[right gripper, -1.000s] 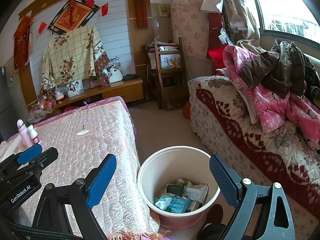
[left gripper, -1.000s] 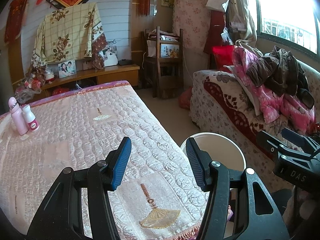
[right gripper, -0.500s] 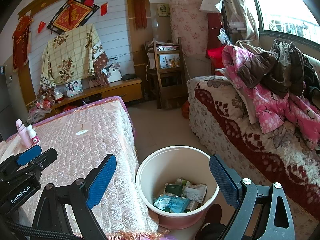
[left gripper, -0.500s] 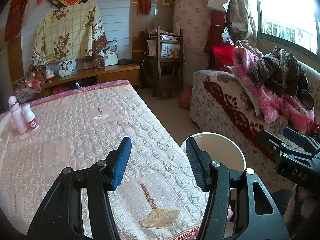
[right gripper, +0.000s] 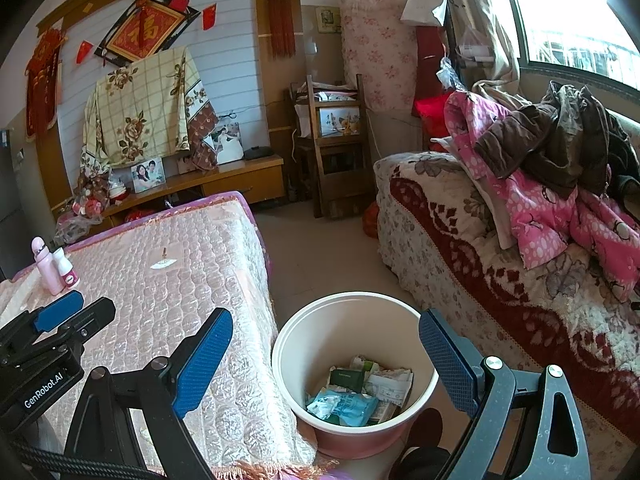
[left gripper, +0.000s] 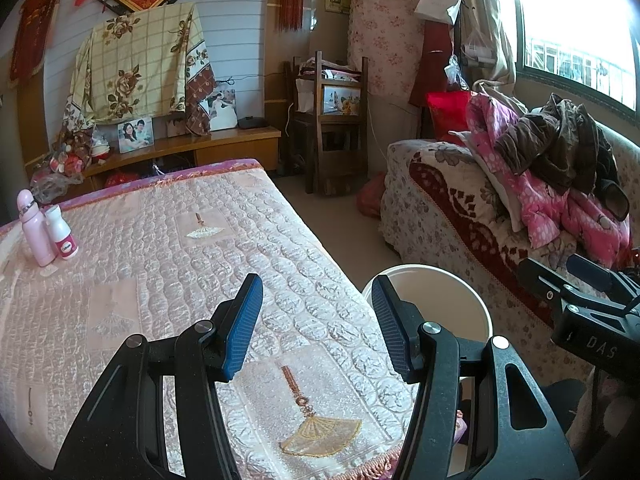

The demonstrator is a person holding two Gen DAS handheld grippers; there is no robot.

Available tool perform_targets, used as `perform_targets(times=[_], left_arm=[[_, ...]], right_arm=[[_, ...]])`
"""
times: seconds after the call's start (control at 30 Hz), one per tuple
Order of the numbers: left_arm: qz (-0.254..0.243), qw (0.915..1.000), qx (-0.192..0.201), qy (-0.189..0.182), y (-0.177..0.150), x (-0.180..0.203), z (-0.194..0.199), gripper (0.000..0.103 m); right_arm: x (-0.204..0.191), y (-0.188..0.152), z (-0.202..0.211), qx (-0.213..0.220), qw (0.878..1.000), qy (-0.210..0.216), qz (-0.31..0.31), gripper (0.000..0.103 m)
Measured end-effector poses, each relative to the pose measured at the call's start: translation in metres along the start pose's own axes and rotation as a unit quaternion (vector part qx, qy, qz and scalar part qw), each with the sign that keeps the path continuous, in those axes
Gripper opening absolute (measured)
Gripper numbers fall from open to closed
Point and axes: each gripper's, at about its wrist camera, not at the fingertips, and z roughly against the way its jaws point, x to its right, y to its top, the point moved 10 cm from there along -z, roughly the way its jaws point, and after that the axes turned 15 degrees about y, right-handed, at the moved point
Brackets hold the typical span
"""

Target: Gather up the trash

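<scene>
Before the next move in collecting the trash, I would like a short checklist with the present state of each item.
1. Left gripper holds nothing: ok, jaws apart with only the pink tablecloth seen between them.
2. Right gripper holds nothing: ok, jaws wide open above the bin.
3. Bin reachable and upright: ok, it stands on the floor beside the table, below the right gripper.
4. Bin has room: ok, the wrappers and papers cover only its bottom.
5. Trash left on the table: cannot tell; only a pink bottle and a white bottle stand there, and the near-left part is out of view.
</scene>
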Motion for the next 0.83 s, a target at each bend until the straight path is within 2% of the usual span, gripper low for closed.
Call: perform_targets(times=[0.83], left_arm=[[0.016,0.9996,-0.022,-0.012,-0.013,-0.009,-0.014,0.055]], right_arm=[[0.004,-0.006,-0.013,-0.017,1.0,-0.003,0.007,0.093]])
